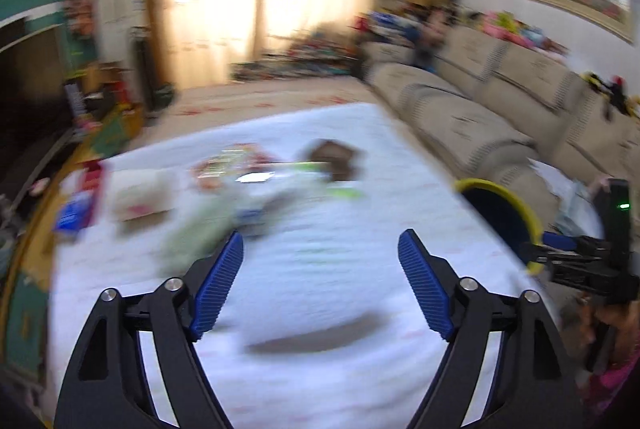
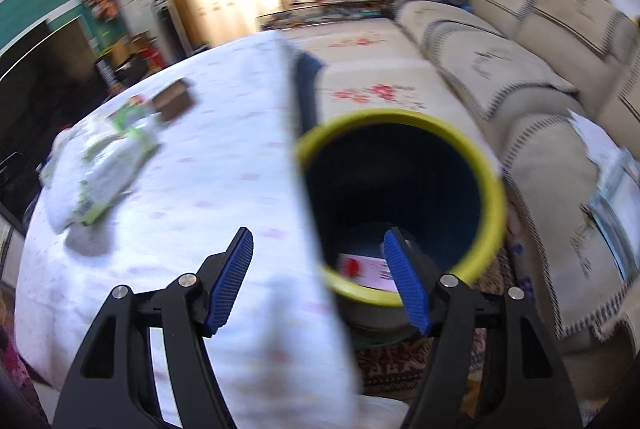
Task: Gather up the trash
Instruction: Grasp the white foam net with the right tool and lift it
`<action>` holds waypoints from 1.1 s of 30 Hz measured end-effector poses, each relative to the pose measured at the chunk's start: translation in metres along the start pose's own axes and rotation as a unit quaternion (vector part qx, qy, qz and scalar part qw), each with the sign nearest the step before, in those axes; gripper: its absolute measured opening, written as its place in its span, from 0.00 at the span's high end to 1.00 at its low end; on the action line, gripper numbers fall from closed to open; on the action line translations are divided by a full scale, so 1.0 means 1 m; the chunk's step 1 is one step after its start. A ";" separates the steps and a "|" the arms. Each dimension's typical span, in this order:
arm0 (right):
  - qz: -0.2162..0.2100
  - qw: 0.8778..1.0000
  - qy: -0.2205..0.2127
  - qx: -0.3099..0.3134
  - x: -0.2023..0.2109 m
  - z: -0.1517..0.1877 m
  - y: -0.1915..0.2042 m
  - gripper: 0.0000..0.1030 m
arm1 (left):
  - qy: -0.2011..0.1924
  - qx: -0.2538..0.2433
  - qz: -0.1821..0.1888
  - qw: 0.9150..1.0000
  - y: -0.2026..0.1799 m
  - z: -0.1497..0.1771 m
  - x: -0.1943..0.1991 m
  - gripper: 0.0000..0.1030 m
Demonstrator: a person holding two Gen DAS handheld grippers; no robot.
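Note:
Both views are motion-blurred. My left gripper [image 1: 320, 249] is open and empty above a white tablecloth [image 1: 320, 329]. Beyond it lies a pile of wrappers and packets [image 1: 224, 197] and a brown packet [image 1: 334, 159]. A dark bin with a yellow rim [image 1: 500, 213] stands off the table's right edge. My right gripper [image 2: 318, 245] is open and empty over the table edge beside the bin [image 2: 404, 189], which holds a pink-and-white piece of paper [image 2: 366, 269]. White-green wrappers [image 2: 108, 165] and the brown packet [image 2: 174, 103] lie on the table at left.
A beige sofa [image 1: 500, 101] runs along the right, close behind the bin. A floral carpet [image 2: 372, 85] covers the floor. Boxes [image 1: 80, 205] lie at the table's left edge. A dark TV cabinet [image 2: 48, 77] stands at far left. The other gripper [image 1: 592, 257] shows at right.

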State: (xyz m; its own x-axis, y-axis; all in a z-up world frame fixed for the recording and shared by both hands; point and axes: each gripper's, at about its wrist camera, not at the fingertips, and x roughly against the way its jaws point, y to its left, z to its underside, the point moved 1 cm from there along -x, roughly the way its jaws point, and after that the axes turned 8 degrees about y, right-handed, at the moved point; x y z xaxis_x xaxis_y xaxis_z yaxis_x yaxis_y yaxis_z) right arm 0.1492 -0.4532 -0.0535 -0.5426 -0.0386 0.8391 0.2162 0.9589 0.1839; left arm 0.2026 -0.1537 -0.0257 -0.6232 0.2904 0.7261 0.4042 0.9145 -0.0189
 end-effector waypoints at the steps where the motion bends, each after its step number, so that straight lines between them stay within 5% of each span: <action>1: -0.008 1.000 0.000 0.012 -0.002 -0.004 0.014 0.37 | -0.005 0.011 -0.020 1.000 0.019 0.004 0.002 0.20; 9: -0.073 0.992 -0.025 0.098 -0.002 -0.027 0.125 0.37 | -0.030 0.105 -0.136 0.985 0.139 0.028 -0.017 0.17; 14: -0.084 0.988 -0.024 0.125 -0.010 -0.037 0.164 0.37 | -0.026 0.144 -0.120 0.982 0.169 0.049 -0.032 0.17; 26: -0.148 0.980 0.023 0.128 -0.030 -0.029 0.190 0.37 | -0.045 0.140 -0.125 0.981 0.155 0.050 -0.025 0.13; 33: -0.136 0.981 0.006 0.138 -0.018 -0.021 0.196 0.80 | -0.053 0.135 -0.139 0.980 0.151 0.051 -0.022 0.13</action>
State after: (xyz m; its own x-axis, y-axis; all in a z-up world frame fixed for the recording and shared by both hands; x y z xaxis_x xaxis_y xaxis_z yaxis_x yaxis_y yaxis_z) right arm 0.2181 -0.2707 -0.0221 -0.5394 -0.3060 0.7845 -0.1644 0.9520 0.2583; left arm 0.2430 -0.0081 -0.0796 -0.7554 0.0342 0.6544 0.0258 0.9994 -0.0225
